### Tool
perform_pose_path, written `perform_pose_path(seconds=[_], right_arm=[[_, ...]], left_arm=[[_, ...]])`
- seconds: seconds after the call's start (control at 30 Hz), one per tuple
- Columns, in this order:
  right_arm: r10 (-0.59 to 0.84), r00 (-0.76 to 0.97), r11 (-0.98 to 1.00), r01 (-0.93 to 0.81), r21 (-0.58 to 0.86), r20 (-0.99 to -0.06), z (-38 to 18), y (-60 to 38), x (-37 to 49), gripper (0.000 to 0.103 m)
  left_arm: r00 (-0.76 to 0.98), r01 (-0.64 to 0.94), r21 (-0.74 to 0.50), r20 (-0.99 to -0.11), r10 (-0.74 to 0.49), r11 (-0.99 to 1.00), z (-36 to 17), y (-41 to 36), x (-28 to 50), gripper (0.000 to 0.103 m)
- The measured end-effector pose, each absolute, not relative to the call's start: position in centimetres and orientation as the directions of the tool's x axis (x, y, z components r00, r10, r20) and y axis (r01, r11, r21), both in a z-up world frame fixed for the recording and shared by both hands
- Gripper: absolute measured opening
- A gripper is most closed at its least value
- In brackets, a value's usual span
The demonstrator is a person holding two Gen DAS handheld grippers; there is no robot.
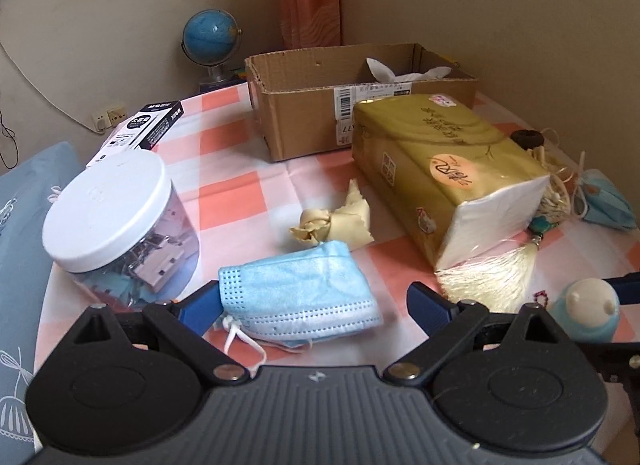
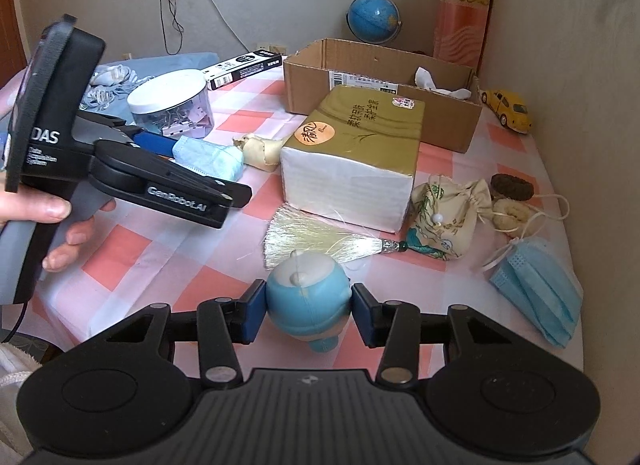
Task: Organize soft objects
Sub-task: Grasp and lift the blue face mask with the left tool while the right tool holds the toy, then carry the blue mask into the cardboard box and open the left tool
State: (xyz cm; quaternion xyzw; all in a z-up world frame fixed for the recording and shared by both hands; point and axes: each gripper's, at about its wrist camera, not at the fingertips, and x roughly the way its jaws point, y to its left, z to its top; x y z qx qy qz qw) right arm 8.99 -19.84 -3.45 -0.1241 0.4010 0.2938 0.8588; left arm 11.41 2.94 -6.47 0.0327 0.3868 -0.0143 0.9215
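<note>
A folded blue face mask (image 1: 296, 297) lies on the checked tablecloth between the fingers of my left gripper (image 1: 313, 288). That gripper is open: the mask brushes its left finger, and the right finger stands well clear. In the right wrist view the left gripper (image 2: 160, 145) reaches toward the same mask (image 2: 208, 159). My right gripper (image 2: 307, 311) is shut on a round blue-and-white squishy toy (image 2: 304, 293), a pad on each of its sides. The toy (image 1: 586, 309) also shows at the lower right of the left wrist view.
A gold tissue pack (image 2: 360, 153) lies mid-table before an open cardboard box (image 2: 384, 77) holding white tissue. A second mask (image 2: 540, 289), tasselled pouch (image 2: 448, 217), brown ring (image 2: 512, 187) and yellow car (image 2: 508, 109) lie right. Left are a clip jar (image 1: 116, 225) and cream knotted cloth (image 1: 328, 221).
</note>
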Motion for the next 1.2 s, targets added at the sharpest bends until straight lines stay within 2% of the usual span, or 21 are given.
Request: perform_pose_path(seconds=[0.13, 0.4, 0.9, 1.2], right_arm=[[0.403, 0.507, 0.797, -0.604, 0.019, -0.762, -3.5, -19.8, 9.0, 0.051], [0.37, 0.527, 0.804, -0.594, -0.02, -0.765, -3.3, -19.6, 9.1, 0.05], [0.366, 0.594, 0.824, -0.565, -0.047, -0.716, -0.3, -21.4, 9.2, 0.05], [0.366, 0.647, 0.843, -0.536, -0.057, -0.669, 1.3, -22.4, 10.9, 0.05]], left_arm=[[0.697, 0.027, 0.048, -0.716, 0.015, 0.998, -6.8, 3.0, 11.8, 0.081], [0.698, 0.053, 0.036, -0.716, -0.011, 0.998, -6.3, 3.4, 11.6, 0.069], [0.698, 0.267, 0.044, -0.698, -0.161, 0.963, -0.1, 3.7, 10.8, 0.067], [0.755, 0.289, 0.045, -0.625, -0.199, 0.956, 4.3, 3.4, 17.6, 0.067]])
